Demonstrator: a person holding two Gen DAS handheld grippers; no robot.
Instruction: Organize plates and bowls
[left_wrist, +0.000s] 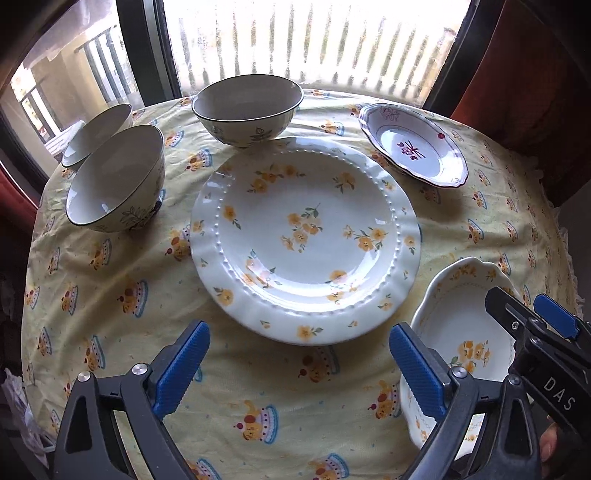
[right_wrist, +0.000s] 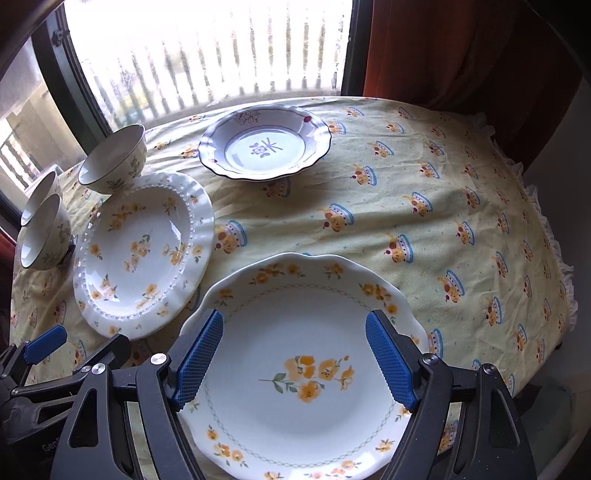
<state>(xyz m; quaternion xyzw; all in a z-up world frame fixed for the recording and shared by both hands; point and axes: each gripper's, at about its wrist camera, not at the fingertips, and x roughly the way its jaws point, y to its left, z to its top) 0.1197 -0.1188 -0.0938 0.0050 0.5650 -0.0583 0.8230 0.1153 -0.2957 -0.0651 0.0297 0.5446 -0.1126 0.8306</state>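
A large beaded plate with yellow flowers (left_wrist: 306, 240) (right_wrist: 144, 251) lies mid-table. Nearer, a scalloped yellow-flower plate (left_wrist: 458, 332) (right_wrist: 303, 369) lies flat under my right gripper (right_wrist: 295, 343) (left_wrist: 524, 306), which hangs open above it, pads clear of the rim. My left gripper (left_wrist: 301, 354) (right_wrist: 77, 343) is open over bare cloth in front of the beaded plate, with nothing between its fingers. A purple-flower plate (left_wrist: 413, 147) (right_wrist: 264, 146) sits at the back. One leaf-patterned bowl (left_wrist: 247, 107) (right_wrist: 114, 158) stands behind the beaded plate, and two more bowls (left_wrist: 118, 177) (right_wrist: 46, 230) stand close together at the left.
A yellow tablecloth (left_wrist: 110, 295) (right_wrist: 443, 184) with cake prints covers the round table; its frilled edge drops off at the right. A window with railings stands right behind the table. Red curtains hang at both sides.
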